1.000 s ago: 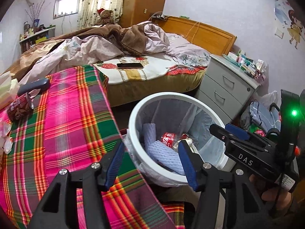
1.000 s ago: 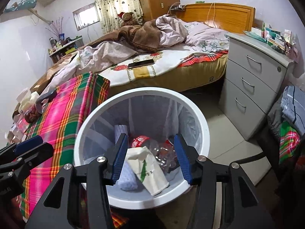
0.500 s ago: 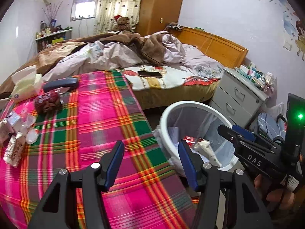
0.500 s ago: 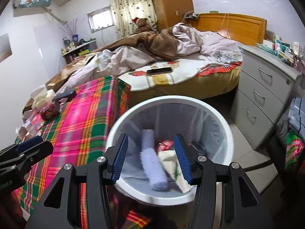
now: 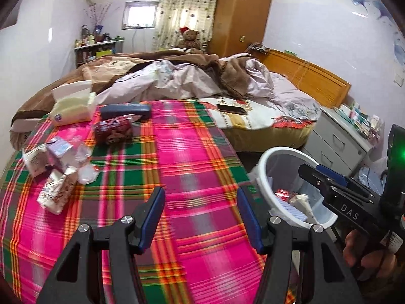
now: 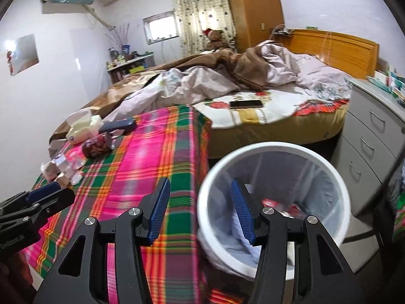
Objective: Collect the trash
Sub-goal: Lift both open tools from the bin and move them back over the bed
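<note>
A pile of crinkly wrappers lies on the plaid-cloth tabletop. The round white plastic bin stands right of it, the bed behind.

The worktop is covered with a woven plaid cloth, matt and a little rough. The trash bin is smooth white plastic with a thin, half-clear plastic liner. The wrappers look like crinkled glossy foil and paper. The headboard is varnished wood. The left gripper has matt black plastic arms, ribbed blue pads and shiny metal screws.
</note>
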`<state>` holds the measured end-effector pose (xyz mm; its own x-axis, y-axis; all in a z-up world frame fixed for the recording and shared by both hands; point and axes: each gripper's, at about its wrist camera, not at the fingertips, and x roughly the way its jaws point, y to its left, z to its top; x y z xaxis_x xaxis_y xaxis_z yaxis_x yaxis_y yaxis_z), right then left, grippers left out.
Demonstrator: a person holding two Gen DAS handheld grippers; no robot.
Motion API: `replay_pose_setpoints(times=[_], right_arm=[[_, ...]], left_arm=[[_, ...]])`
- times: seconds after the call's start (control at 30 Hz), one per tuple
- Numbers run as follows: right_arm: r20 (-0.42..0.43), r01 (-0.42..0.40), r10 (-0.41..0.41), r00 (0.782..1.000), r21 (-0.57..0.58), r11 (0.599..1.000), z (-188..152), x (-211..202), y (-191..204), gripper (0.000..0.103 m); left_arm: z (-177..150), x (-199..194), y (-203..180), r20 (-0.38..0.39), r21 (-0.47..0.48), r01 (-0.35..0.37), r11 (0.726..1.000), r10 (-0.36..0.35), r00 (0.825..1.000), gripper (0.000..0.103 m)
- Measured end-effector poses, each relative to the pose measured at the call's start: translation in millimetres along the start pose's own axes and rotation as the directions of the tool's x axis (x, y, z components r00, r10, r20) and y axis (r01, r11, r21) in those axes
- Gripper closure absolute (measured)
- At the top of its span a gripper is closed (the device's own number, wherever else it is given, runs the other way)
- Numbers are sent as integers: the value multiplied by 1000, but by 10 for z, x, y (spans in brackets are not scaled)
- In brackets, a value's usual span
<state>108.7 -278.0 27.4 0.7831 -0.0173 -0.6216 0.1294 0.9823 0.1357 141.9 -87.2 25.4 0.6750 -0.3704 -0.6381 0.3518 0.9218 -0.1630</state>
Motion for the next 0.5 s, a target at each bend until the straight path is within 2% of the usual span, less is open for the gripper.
replay_pose_setpoints(times=[0.5], right_arm=[[-24, -112, 111, 994, -102, 988, 124, 288, 647, 51]], left_arm=[[-45, -153, 960, 6, -143, -138, 980, 141, 990, 42]])
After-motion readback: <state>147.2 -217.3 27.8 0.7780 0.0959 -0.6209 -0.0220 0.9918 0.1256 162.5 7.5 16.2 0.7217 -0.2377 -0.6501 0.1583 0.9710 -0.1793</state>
